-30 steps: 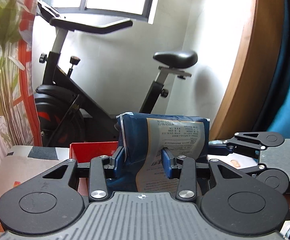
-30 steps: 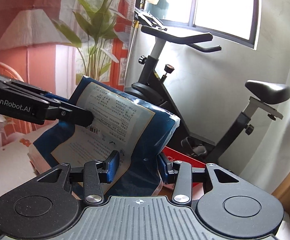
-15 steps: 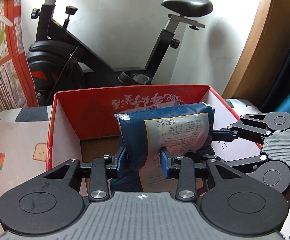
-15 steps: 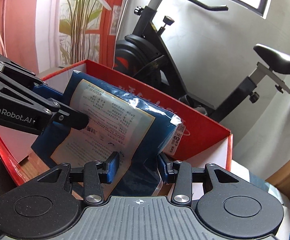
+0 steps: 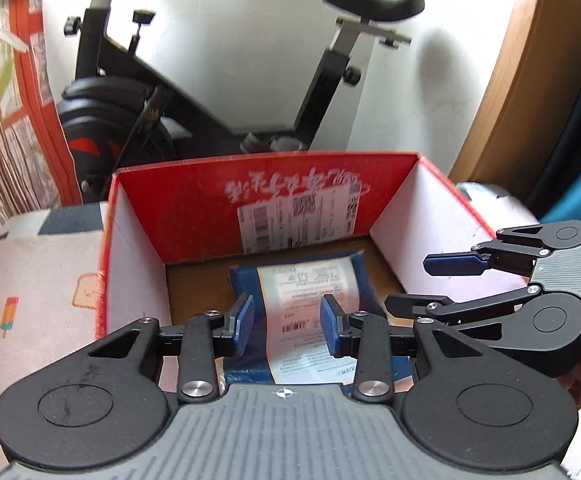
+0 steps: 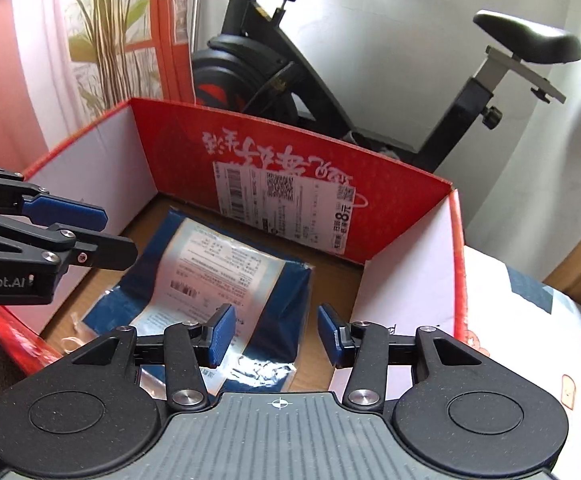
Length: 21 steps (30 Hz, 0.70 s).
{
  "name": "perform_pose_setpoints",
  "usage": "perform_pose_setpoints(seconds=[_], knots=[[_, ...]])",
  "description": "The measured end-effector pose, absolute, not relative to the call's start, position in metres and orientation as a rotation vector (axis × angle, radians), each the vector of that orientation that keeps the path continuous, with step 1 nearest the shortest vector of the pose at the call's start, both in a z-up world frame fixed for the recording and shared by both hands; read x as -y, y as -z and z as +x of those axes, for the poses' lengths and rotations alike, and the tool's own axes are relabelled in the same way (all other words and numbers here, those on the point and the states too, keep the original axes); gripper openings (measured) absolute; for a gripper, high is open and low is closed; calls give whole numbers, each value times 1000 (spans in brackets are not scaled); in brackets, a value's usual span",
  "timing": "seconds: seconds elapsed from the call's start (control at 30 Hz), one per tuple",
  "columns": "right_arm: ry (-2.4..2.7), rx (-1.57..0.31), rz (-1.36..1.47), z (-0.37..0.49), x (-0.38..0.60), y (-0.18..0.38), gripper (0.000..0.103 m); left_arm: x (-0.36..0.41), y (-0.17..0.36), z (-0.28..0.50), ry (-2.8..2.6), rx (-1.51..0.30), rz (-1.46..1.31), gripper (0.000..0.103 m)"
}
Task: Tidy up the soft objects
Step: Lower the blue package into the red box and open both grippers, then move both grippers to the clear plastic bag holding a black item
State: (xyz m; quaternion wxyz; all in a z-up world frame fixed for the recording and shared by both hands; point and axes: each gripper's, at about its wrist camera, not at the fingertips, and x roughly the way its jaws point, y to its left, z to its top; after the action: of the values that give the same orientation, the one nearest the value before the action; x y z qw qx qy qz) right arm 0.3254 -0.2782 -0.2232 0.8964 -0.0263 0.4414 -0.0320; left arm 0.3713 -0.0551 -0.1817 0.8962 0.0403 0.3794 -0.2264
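Package (image 5: 308,300), blue soft pack with a white label, lies flat on the floor of the red box (image 5: 194,200), label up, likely set there as the storage spot. Left gripper (image 5: 286,330) hangs above it, jaws apart, holding nothing. Right gripper (image 6: 275,335) likewise parted and empty, over the pack's near edge.

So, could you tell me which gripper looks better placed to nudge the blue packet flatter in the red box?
Probably left. The left gripper is open directly above the blue packet, centred on its label. The right gripper is open too, but hangs over the packet's right edge, near the red box side wall.
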Motion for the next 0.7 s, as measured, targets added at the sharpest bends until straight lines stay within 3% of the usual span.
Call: perform_pose_setpoints(seconds=[0.07,0.13,0.17,0.2,0.33,0.7], knots=[[78,-869,-55,316,277,214,58,47,173,359,467,-748,72,59],[88,-816,-34,303,278,203,73,38,165,345,474,-700,52,93],[88,-801,-16,297,279,198,86,33,160,337,477,-676,42,99],[93,-779,15,289,281,192,91,29,156,330,477,-652,30,103],[108,-725,56,261,279,177,102,18,143,301,452,-613,50,103],[101,-538,112,167,253,157,103,-16,137,214,351,-557,77,103]])
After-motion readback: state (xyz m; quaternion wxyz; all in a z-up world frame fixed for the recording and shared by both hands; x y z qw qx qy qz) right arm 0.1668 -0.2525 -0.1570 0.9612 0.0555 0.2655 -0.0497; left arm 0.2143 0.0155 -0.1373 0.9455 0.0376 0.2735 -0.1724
